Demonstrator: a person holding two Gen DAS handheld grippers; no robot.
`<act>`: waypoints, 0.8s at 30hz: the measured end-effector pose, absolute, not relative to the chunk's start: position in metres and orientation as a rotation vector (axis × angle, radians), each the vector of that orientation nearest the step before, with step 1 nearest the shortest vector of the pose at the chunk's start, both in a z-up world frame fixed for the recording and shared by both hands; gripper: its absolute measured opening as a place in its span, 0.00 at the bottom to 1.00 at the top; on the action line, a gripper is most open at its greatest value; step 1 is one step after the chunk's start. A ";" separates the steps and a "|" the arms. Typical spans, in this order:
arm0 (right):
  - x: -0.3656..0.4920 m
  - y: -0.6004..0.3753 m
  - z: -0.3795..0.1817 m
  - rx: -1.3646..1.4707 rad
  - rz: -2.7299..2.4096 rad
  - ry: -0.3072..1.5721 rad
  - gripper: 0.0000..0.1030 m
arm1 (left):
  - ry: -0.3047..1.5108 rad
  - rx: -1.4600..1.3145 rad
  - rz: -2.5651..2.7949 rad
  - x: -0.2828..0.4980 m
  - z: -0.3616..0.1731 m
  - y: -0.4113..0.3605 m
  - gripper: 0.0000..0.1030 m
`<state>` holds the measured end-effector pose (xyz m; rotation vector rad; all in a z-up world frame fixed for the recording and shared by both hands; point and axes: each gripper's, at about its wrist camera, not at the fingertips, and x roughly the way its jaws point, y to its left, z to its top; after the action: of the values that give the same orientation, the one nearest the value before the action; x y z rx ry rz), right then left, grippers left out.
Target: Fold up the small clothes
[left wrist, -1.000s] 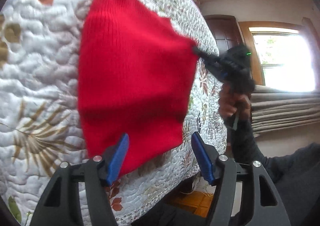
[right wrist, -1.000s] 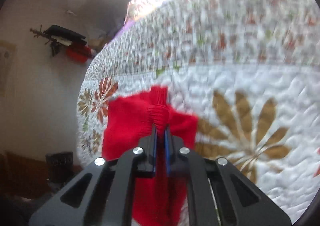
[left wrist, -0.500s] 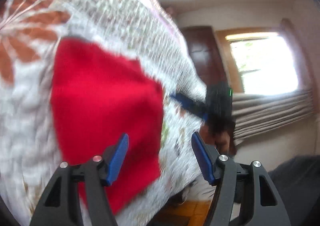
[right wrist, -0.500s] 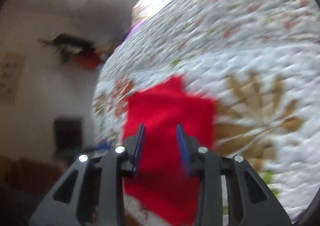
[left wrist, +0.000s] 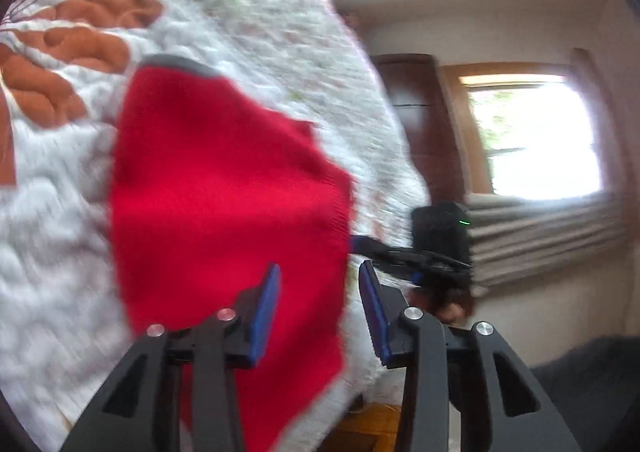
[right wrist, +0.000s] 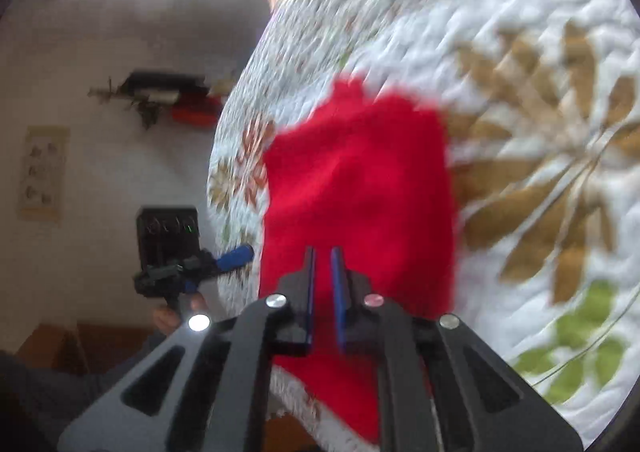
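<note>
A red knit cloth lies flat on the white floral quilt, its near end draped over the bed's edge. A grey strip shows at its far end. My left gripper is open just above the cloth's near right part, with nothing clamped. In the right wrist view the same red cloth fills the middle. My right gripper has its fingers almost together with only a thin slit, over the cloth's near part; no fabric is bunched between them. From the left wrist view, the right gripper sits at the cloth's right edge.
The bed's edge runs just below both grippers, with wooden floor underneath. A window and dark door stand beyond the bed. A wall shelf is at the left. A hand holds the left gripper.
The right gripper let go of the bunched cloth, opened, drew back, and has now closed to a slit. The cloth now lies flat. The left gripper's gap has narrowed.
</note>
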<state>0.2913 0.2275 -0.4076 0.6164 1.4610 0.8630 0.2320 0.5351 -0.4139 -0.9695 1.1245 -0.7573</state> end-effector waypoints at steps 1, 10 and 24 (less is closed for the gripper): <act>0.287 0.232 -0.415 0.605 0.873 1.488 0.08 | 1.140 -0.970 -0.758 0.227 -0.416 0.533 0.39; 0.273 0.190 -0.419 0.560 0.718 1.499 0.00 | 1.234 -0.864 -0.638 0.213 -0.444 0.521 0.28; 0.227 0.169 -0.433 0.564 0.611 1.579 0.00 | 1.275 -0.965 -0.583 0.132 -0.461 0.538 0.35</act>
<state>0.2271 0.1687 -0.4334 0.5636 1.5793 0.6110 0.1321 0.5378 -0.4608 -0.9650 1.2755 -0.5828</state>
